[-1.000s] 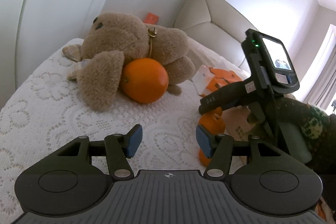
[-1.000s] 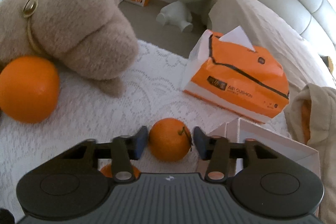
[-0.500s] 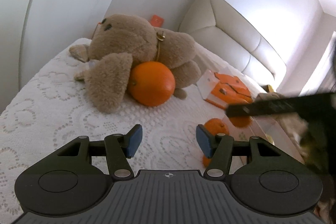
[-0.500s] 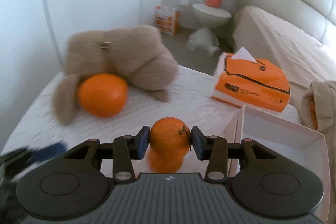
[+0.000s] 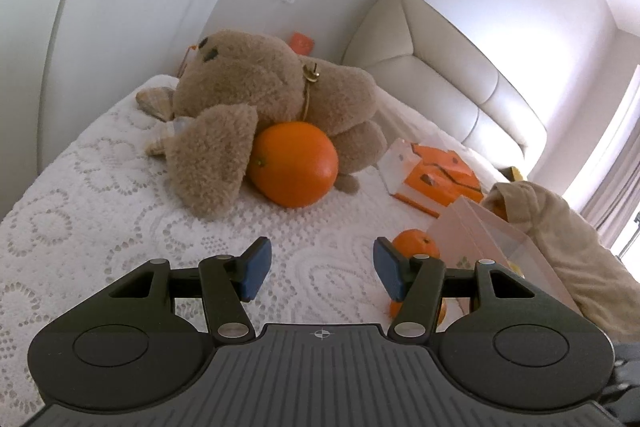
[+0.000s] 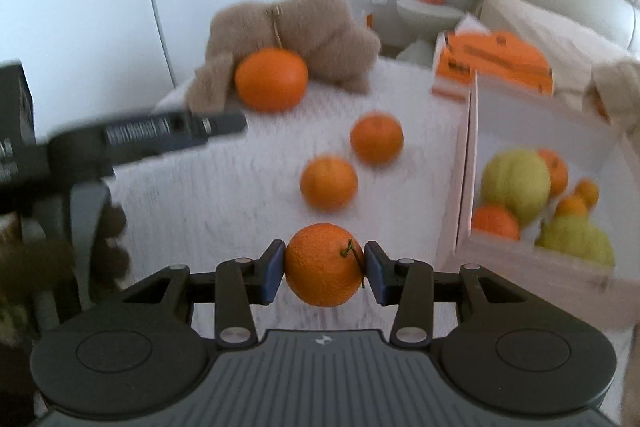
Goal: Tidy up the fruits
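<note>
**Mandarin clamped, box waiting to the right**

The right gripper (image 6: pixel 324 265) clamps 1 mandarin (image 6: pixel 323 264) above the bedspread (image 6: pixel 224 203), presumably bound for the fruit box (image 6: pixel 464 163). The left gripper (image 5: pixel 318 269) gapes empty. Farther off, 1 big orange (image 5: pixel 294 163) nestles against the plush toy (image 5: pixel 256 95).

Bare lace bedspread (image 5: pixel 100 227) lies between my left gripper (image 5: pixel 318 269) and the plush dog (image 5: pixel 272 99). On my right, two loose tangerines (image 6: pixel 329 182) and the white box wall (image 6: pixel 466 163) stand beside my right gripper (image 6: pixel 324 269).
</note>
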A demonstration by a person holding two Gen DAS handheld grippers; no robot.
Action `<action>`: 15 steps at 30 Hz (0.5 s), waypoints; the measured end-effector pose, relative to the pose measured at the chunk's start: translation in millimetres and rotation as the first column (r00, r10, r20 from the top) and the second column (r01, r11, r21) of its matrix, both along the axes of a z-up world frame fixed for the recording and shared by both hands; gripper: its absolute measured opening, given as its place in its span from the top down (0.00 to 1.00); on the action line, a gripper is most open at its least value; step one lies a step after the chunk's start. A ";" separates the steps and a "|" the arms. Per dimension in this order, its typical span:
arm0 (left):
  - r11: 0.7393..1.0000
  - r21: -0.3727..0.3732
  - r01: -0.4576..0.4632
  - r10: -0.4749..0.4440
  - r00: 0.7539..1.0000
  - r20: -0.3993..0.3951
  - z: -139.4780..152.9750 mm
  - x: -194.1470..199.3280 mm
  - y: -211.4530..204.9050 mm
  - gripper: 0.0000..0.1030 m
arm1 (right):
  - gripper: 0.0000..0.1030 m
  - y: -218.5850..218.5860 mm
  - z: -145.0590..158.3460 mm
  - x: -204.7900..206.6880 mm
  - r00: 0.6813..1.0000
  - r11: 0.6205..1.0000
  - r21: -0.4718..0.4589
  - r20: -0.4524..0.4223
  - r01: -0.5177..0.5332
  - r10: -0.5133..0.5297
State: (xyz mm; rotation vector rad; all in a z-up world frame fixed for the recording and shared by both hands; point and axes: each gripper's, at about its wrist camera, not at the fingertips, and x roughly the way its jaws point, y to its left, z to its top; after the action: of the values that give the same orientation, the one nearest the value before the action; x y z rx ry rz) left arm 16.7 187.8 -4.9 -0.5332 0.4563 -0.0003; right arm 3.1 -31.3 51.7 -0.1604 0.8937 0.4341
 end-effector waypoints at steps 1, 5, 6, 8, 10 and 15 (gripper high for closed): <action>1.000 0.005 0.011 -0.011 1.000 -0.004 -0.4 0.8 -1.8 0.42 | 0.58 -3.2 -5.4 0.1 1.000 1.000 0.003 -0.008 0.010 -0.010; 0.995 0.062 0.081 -0.081 0.997 -0.013 1.1 3.0 -16.2 0.61 | 0.52 -14.1 -14.3 -7.4 0.999 0.998 0.049 0.018 0.028 -0.029; 0.992 0.082 0.099 -0.098 0.995 -0.021 1.4 2.9 -21.3 0.61 | 0.49 -16.4 -15.3 -9.4 0.999 0.998 0.054 0.030 0.033 -0.035; 0.980 0.133 0.147 -0.141 0.989 -0.053 1.8 2.8 -33.7 0.61 | 0.34 -21.5 -16.9 -14.7 0.996 0.998 0.049 0.065 0.050 -0.054; 0.964 0.196 0.178 -0.160 0.982 -0.105 1.4 2.9 -46.2 0.63 | 0.30 -28.0 -17.9 -21.7 0.993 0.997 0.048 0.102 0.054 -0.058; 0.916 0.318 0.245 -0.189 0.962 -0.196 3.4 4.6 -71.5 0.67 | 0.23 -38.6 -24.1 -33.1 0.993 0.998 0.067 0.119 0.012 -0.020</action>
State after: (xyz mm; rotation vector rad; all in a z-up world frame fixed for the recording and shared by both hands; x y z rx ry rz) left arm 21.3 116.3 -1.5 -0.1393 0.6584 -0.0921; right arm -30.1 -69.9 27.6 -0.1177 0.7613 0.4340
